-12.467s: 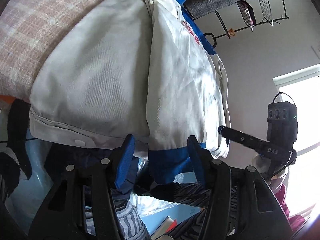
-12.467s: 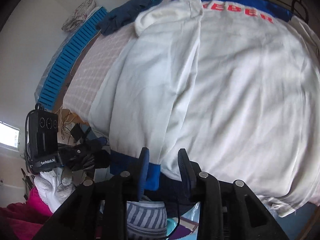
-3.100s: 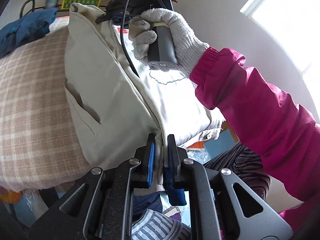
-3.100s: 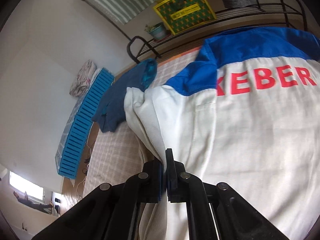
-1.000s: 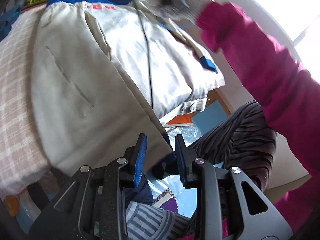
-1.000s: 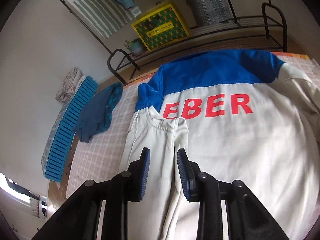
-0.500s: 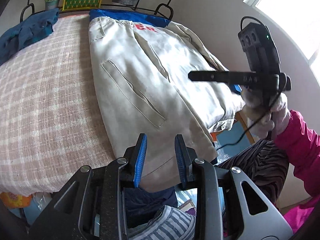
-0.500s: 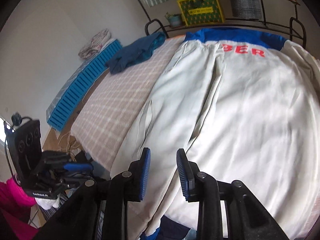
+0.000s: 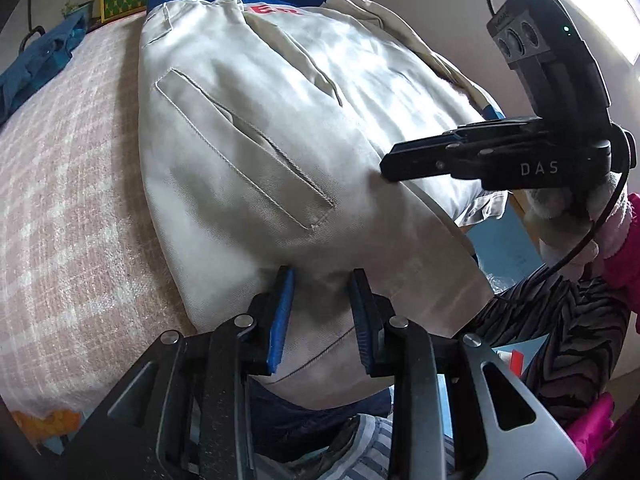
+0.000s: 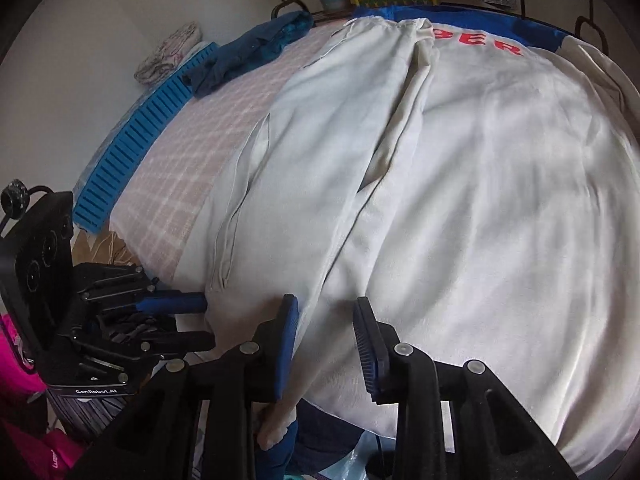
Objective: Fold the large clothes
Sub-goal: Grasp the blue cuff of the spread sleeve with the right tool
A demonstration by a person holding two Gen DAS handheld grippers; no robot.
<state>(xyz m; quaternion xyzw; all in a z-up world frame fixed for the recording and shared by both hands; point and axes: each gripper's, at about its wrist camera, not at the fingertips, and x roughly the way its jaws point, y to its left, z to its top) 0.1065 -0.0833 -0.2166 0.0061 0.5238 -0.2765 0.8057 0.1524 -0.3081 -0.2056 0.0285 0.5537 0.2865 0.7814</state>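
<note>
One white jacket [image 10: 460,200] lies on the bed [image 9: 72,184], left panel folded over. Two tools: left tool [image 9: 322,312] and right tool [image 10: 326,340], both spread, empty, above the near hem. One blue garment [image 10: 248,54] lies far left.

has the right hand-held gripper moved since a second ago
Yes. The right hand-held gripper pulled back from the red lettering to the jacket's near hem.
</note>
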